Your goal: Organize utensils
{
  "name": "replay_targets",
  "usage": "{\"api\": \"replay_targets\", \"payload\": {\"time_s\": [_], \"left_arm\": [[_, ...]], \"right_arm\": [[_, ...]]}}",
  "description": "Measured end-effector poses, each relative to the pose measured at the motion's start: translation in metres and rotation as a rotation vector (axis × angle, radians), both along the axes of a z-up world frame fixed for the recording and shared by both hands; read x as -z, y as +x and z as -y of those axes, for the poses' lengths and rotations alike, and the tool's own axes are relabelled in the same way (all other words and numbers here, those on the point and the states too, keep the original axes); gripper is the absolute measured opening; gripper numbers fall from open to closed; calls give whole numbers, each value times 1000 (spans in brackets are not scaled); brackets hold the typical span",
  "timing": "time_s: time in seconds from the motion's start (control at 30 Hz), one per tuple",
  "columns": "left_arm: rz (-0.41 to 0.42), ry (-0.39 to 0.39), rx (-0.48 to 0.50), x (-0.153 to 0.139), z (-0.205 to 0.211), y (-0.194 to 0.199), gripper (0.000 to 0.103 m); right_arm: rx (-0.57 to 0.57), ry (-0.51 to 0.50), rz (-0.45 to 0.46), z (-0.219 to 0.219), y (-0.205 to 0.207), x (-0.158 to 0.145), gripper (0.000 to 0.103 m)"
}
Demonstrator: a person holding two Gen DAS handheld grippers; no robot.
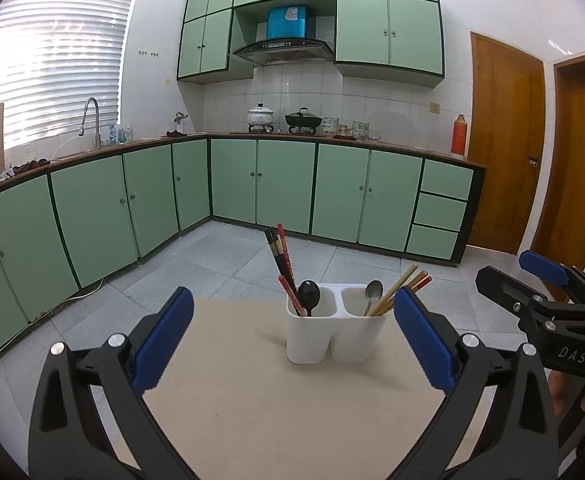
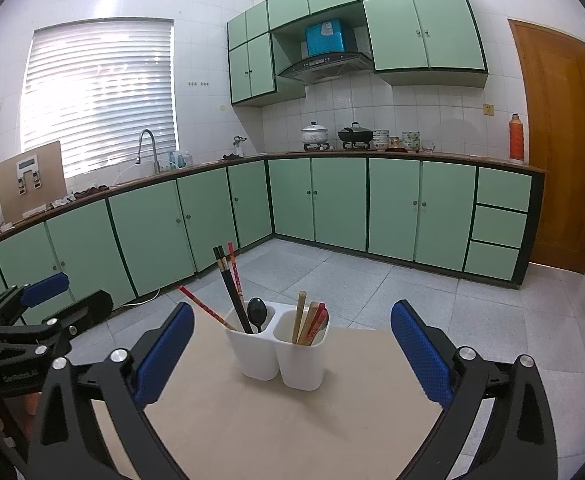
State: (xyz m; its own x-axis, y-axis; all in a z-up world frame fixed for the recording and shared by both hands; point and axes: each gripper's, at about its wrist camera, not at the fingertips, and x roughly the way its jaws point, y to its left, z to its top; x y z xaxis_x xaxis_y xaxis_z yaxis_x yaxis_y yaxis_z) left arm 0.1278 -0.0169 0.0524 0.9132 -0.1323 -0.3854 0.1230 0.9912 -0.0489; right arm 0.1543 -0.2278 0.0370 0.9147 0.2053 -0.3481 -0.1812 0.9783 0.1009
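Note:
A white two-compartment utensil holder stands on a beige tabletop. Its left cup holds dark and red chopsticks and a black spoon. Its right cup holds wooden chopsticks and a metal spoon. My left gripper is open and empty, in front of the holder. My right gripper is open and empty, also facing the holder. Each gripper shows at the edge of the other's view.
The small table stands on a grey tiled floor. Green cabinets line the walls under a counter with pots, bowls and a sink. Wooden doors are at the right.

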Motion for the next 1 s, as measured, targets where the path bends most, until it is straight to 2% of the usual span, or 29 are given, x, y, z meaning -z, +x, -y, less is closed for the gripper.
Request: {"api": "replay_targets", "payload": {"time_s": [1.0], "left_arm": [[-12,-2,-5,3,2,3,97]], "right_arm": [[-5,-6,-10,-3,4,2,97]]}}
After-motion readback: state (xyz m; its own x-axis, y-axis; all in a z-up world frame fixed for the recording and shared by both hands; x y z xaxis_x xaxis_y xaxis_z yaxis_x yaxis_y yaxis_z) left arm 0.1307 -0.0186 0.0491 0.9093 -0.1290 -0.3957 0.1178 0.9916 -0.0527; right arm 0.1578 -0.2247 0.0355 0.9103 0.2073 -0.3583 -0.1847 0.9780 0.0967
